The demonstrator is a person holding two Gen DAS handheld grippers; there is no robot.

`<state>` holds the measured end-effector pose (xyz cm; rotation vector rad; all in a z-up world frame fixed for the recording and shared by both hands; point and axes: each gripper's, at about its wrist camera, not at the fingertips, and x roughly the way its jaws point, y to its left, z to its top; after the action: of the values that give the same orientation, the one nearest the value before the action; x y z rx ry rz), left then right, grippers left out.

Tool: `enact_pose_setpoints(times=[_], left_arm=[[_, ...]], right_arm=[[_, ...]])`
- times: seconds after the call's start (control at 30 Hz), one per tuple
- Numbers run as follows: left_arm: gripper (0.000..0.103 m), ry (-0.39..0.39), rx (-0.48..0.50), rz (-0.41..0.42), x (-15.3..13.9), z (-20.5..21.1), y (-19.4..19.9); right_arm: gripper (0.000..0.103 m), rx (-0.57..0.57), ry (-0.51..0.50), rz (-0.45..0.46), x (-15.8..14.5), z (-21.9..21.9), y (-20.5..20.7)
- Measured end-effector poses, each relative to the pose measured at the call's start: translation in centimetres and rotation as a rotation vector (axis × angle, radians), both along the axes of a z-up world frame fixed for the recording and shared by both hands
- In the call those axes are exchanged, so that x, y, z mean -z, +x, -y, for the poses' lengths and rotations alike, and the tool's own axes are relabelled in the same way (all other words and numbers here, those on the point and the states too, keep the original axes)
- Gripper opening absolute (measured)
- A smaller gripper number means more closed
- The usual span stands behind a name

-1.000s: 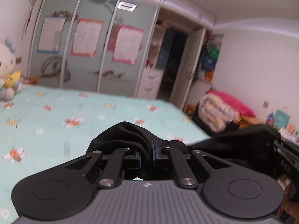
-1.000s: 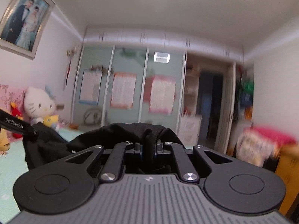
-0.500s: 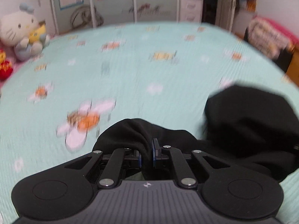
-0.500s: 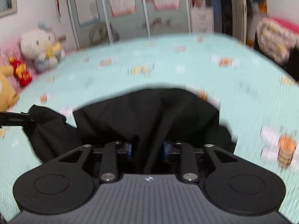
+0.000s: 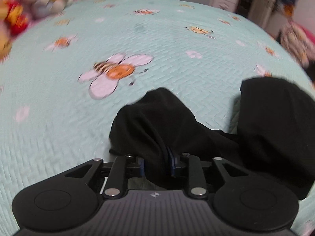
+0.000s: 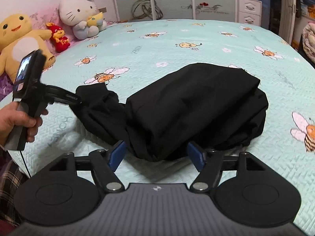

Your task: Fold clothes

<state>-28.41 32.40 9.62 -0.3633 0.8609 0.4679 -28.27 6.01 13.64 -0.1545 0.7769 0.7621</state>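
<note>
**Now the right side lets go, the left holds on**

Right now our right gripper [image 6: 156, 154] stands with its blue pads spread wide, the black garment [image 6: 189, 106] lying between them but no longer pinched; half a second ago those pads were close in on the cloth, and a second ago both grippers held it up in the air, facing the wardrobe. Our left gripper [image 5: 156, 160] has its pads nearly together with a fold of the black cloth clamped between them, low over the bed [image 5: 59, 118]. From the right wrist view we see that gripper in the left hand [image 6: 13, 122], pinching the garment's left end just above the quilt.

So the garment has come down onto the bed: its right part rests in a rounded, doubled-over heap, while the left end is drawn out in a narrower, wrinkled tail. We judge that one fold has been laid and released on the right, and that the left end is yet to be let down; how neat the layers are underneath we cannot tell.

Around it, the bee-print quilt is open on all sides. Plush toys [image 6: 82, 11] sit along the far left edge, well apart from the cloth. Nothing blocks either gripper; only the bunched left tail stands in the way of a flat fold.
</note>
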Motion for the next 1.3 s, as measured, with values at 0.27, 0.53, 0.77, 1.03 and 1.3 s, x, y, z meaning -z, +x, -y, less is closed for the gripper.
enact_pose_setpoints(times=[0.27, 0.53, 0.77, 1.03, 1.3], left_arm=[[0.073, -0.183, -0.127, 0.218, -4.7, -3.1, -5.2], [0.074, -0.014, -0.024, 0.144, -9.1, 1.2, -5.9], [0.076, 0.024, 0.160, -0.061, -6.7, 9.3, -2.9], [0.079, 0.152, 0.270, -0.164, -7.1, 15.7, -1.9], [0.081, 0.303, 0.287, -0.225, -7.4, 18.8, -1.2]], right_arm=[[0.073, 0.034, -0.043, -0.010, 0.0, -1.1, -0.5], [0.075, 0.083, -0.208, -0.017, 0.4, -3.6, -0.7], [0.075, 0.107, -0.204, -0.074, 0.2, -2.6, -0.1], [0.076, 0.231, -0.140, -0.088, -1.4, 1.2, 1.4], [0.076, 0.324, -0.038, -0.122, -1.8, 3.8, 2.6]])
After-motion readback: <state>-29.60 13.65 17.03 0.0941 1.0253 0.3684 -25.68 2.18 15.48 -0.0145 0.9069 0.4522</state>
